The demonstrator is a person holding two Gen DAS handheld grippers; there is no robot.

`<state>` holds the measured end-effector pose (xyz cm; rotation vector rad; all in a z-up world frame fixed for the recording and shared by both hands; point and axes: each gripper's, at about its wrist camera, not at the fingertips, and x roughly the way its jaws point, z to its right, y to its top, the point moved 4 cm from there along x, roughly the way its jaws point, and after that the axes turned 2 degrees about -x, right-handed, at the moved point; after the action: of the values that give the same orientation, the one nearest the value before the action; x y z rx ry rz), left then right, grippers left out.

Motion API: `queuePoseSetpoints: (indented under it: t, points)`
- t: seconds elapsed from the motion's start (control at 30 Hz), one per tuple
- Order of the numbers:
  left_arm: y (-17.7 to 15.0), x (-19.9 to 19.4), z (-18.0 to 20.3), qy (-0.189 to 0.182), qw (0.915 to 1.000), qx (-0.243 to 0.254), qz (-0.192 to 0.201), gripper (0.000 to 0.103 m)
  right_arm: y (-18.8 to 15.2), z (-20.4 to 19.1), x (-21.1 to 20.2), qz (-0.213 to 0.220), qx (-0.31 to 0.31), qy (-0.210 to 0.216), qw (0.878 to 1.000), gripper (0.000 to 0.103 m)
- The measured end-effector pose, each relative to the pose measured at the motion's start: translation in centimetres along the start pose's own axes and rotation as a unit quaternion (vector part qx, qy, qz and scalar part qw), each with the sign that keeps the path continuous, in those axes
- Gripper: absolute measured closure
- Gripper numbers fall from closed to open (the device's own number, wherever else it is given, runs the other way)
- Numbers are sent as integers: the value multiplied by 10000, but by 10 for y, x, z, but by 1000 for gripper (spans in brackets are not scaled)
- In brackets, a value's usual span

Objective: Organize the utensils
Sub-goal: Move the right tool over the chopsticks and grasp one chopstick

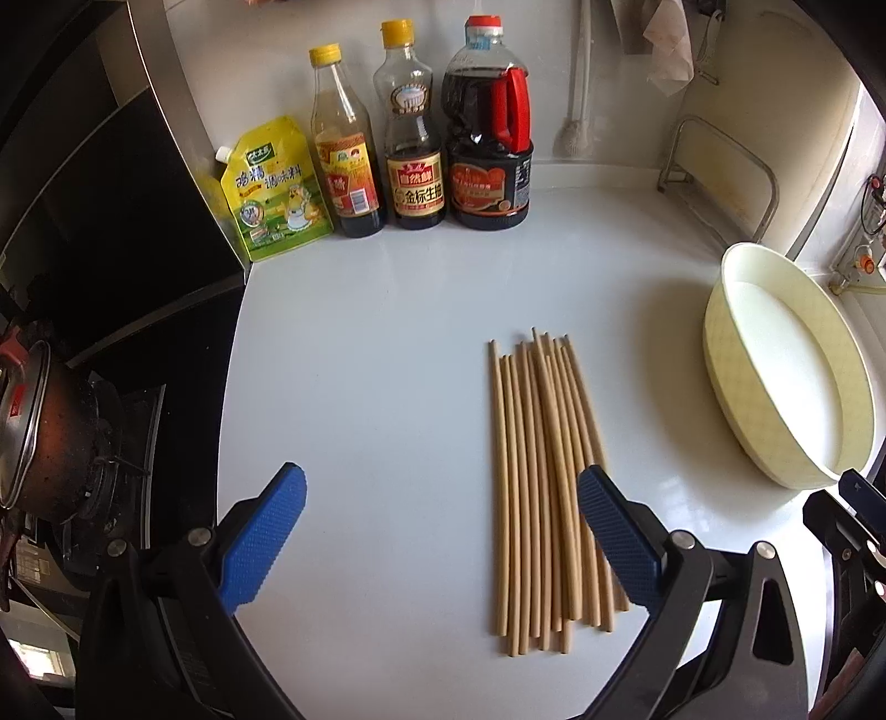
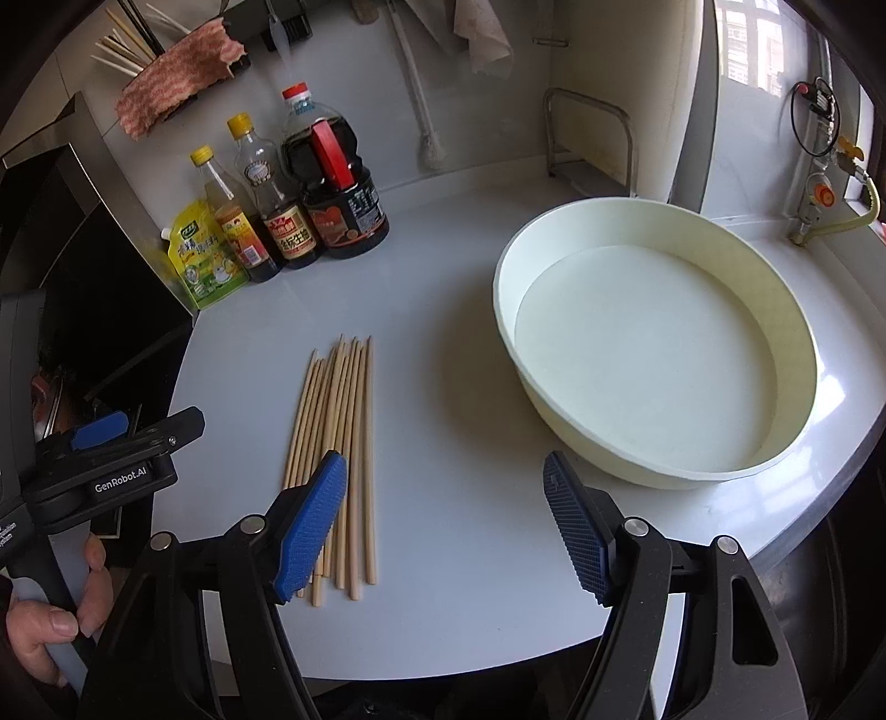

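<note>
Several wooden chopsticks (image 1: 540, 487) lie side by side in a loose bundle on the white counter (image 1: 360, 360); the right wrist view shows the same chopsticks (image 2: 340, 443) left of centre. My left gripper (image 1: 443, 498) hovers open just short of them, its right finger over the bundle's near end. My right gripper (image 2: 443, 493) is open and holds nothing, with its left finger over the bundle's near half. A wide cream basin (image 2: 786, 448) sits empty to the right, also seen as the basin (image 1: 736, 410) in the left wrist view. The left gripper (image 2: 105, 437) shows at the left edge, held by a hand (image 2: 50, 609).
Three sauce bottles (image 1: 415, 166) and a yellow seasoning pouch (image 1: 274, 194) stand along the back wall. A gas stove with a pot (image 1: 39, 432) lies left of the counter. A metal rack (image 2: 590, 138) stands at the back. A wall holder with more chopsticks (image 2: 124, 50) hangs top left.
</note>
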<state>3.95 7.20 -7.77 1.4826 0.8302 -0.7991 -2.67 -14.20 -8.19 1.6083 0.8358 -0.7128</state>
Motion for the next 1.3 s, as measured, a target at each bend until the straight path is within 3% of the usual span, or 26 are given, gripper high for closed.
queuePoseSetpoints:
  t: [0.13, 0.27, 0.57, 1.3]
  points:
    - [-10, 21, -8, -22, 9999, 39, -98, 6, -7, -16, 30, -244, -167, 99, 9995, 33]
    - [-19, 43, -11, -305, 9990, 14, -323, 6, -15, -25, 59, -426, -250, 133, 9987, 33]
    - [-31, 81, -15, -284, 9982, 106, -527, 6, -23, -28, 109, -669, -337, -55, 9972, 33]
    - [-39, 105, -7, -410, 9979, 196, -458, 6, -19, -28, 143, -720, -508, -546, 9946, 33]
